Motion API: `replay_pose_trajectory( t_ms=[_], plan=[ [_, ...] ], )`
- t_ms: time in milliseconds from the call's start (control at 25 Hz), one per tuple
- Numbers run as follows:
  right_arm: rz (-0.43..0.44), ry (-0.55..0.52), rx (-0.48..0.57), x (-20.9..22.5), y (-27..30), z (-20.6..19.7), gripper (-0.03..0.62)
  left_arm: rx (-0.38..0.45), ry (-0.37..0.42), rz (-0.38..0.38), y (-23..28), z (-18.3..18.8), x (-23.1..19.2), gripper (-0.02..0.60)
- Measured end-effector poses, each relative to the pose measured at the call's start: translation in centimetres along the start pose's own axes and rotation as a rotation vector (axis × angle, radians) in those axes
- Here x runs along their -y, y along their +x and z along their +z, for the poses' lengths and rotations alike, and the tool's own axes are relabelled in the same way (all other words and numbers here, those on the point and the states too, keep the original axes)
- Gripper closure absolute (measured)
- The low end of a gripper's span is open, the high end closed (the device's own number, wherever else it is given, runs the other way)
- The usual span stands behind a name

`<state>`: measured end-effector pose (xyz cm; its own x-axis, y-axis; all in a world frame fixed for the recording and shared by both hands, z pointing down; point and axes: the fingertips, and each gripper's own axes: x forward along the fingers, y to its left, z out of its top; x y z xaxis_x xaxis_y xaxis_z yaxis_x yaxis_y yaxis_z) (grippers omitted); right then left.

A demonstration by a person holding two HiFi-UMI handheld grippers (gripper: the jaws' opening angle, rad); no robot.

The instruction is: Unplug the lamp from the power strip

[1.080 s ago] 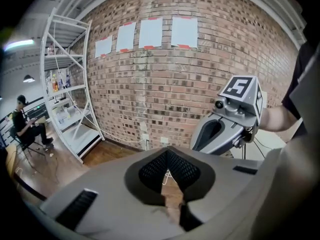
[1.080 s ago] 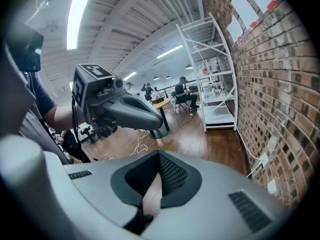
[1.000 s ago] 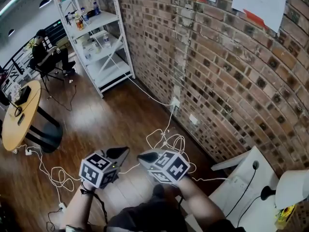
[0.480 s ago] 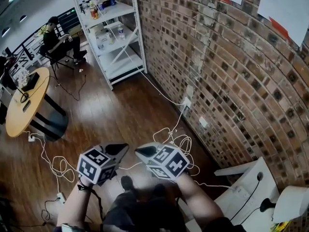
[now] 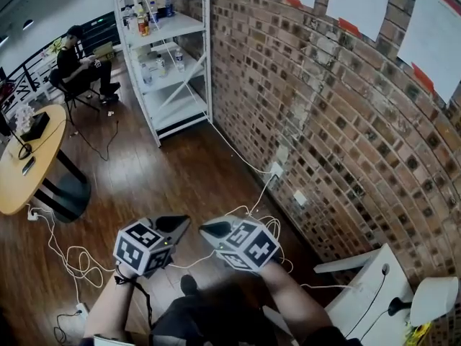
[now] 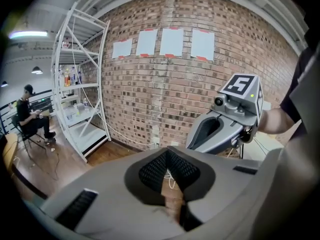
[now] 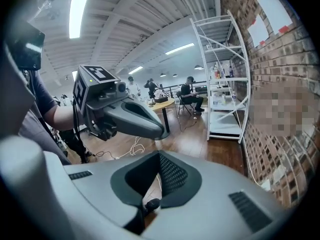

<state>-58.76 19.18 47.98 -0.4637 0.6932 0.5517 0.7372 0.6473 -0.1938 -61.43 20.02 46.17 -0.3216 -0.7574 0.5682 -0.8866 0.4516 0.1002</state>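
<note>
The white lamp (image 5: 435,298) stands at the bottom right in the head view, on a white table (image 5: 354,301); its black cord (image 5: 369,294) runs across the tabletop. A tangle of white cable (image 5: 253,216) lies on the floor under a wall socket (image 5: 276,169). I cannot make out a power strip. My left gripper (image 5: 181,225) and right gripper (image 5: 207,229) hang side by side above the floor, both shut and holding nothing. In the left gripper view my own jaws (image 6: 167,156) meet, with the right gripper (image 6: 195,140) beside them. The right gripper view shows its jaws (image 7: 159,159) together and the left gripper (image 7: 156,132) close by.
The brick wall (image 5: 346,121), with papers on it, runs along the right. A white metal shelf (image 5: 169,56) stands ahead against it. At the left are a round wooden table (image 5: 21,171), a seated person (image 5: 78,63) and more white cable (image 5: 66,259) on the wooden floor.
The view has shifted along the wall: shelf and wall socket sit nearer and the lamp has slid toward the bottom right corner. Both grippers travelled together and stay shut.
</note>
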Motion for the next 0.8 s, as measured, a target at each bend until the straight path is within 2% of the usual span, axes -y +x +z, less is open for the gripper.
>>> replay_pose_trajectory(
  t_ms=[360,560,800],
  plan=[
    [-0.055,-0.015,-0.023,-0.6,6.4,5.0,0.6,0.031,-0.023,-0.039,-3.0,-1.1,-7.7,0.571],
    [-0.076,-0.021,0.0,-1.5,8.4,7.3,0.6,0.033,-0.034,-0.084,-3.5,-1.7,-9.4,0.571],
    [-0.071,-0.02,-0.018,-1.4,9.3,7.1,0.6,0.027,-0.048,-0.111,-2.7,-1.8,-10.0,0.571]
  ],
)
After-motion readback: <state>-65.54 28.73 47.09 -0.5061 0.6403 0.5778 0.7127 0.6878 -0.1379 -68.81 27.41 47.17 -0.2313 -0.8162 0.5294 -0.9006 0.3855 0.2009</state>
